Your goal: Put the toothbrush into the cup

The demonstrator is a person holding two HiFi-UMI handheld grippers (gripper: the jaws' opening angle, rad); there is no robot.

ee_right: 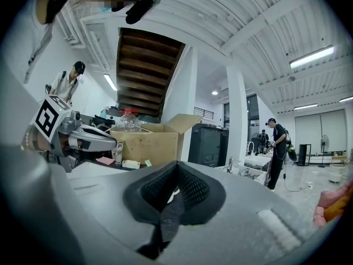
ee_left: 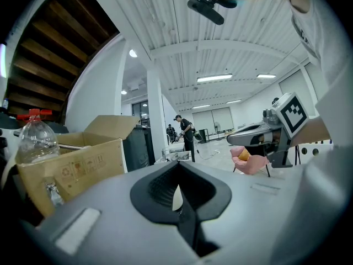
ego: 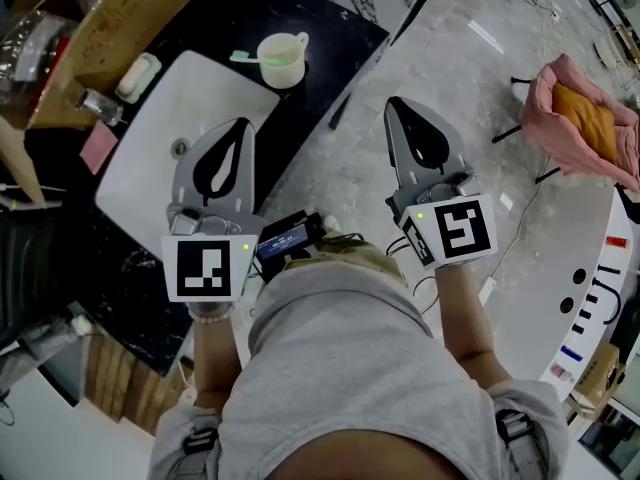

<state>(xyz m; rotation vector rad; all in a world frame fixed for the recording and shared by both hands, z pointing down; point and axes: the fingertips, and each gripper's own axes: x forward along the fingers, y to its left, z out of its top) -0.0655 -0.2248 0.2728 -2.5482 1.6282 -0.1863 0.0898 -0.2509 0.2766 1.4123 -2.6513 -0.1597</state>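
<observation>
1. Though small in the head view, the green toothbrush [ego: 248,58] shows at the left rim of the cup [ego: 283,60], on the black counter [ego: 335,28] behind the sink [ego: 215,88]. Can't tell if its end is inside.
2. Left gripper [ego: 241,126] and right gripper [ego: 397,108]: jaws together, nothing held, well short of the cup.
3. Risk: closed jaws nudging the cup could tip it into the basin. A pinch near the brush's end may let it swing.
4. Around: soap dish [ego: 137,76], cardboard box [ego: 120,18]. Approach looks unobstructed.
</observation>
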